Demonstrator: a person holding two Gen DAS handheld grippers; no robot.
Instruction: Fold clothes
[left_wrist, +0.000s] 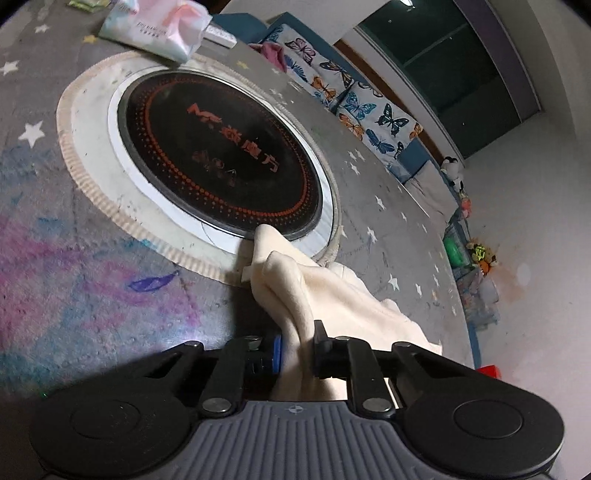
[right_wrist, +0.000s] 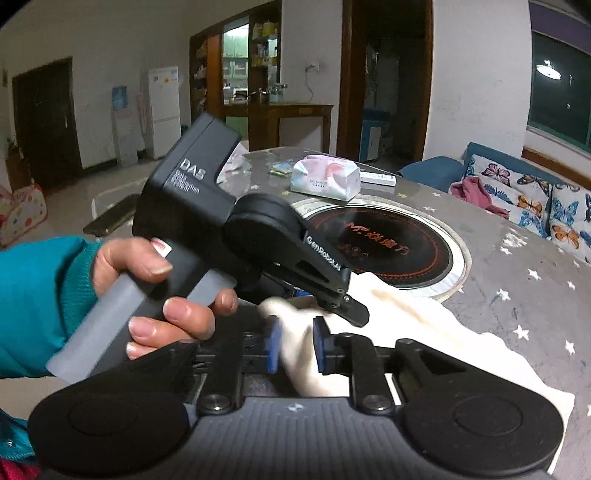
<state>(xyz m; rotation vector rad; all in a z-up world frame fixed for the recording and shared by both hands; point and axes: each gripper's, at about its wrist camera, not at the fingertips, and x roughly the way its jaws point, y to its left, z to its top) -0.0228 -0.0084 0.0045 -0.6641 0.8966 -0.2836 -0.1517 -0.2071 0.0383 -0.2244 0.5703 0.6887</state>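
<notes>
A cream fleece garment (left_wrist: 325, 295) lies bunched on the grey star-print tablecloth (left_wrist: 110, 266), one corner reaching the rim of the round black cooktop (left_wrist: 221, 155). My left gripper (left_wrist: 297, 350) is shut on a fold of it. In the right wrist view the same cream garment (right_wrist: 424, 325) spreads to the right over the table's near edge. My right gripper (right_wrist: 295, 347) is shut on another bunched fold, just below the left gripper (right_wrist: 354, 314), which a hand (right_wrist: 162, 288) in a teal sleeve holds.
A tissue pack (left_wrist: 159, 29) and a white remote (right_wrist: 376, 179) lie at the far side of the table. A sofa with butterfly cushions (left_wrist: 354, 99) runs behind it, with a pink cloth (right_wrist: 476, 195) on it. Toys (left_wrist: 476, 254) sit on the floor by the wall.
</notes>
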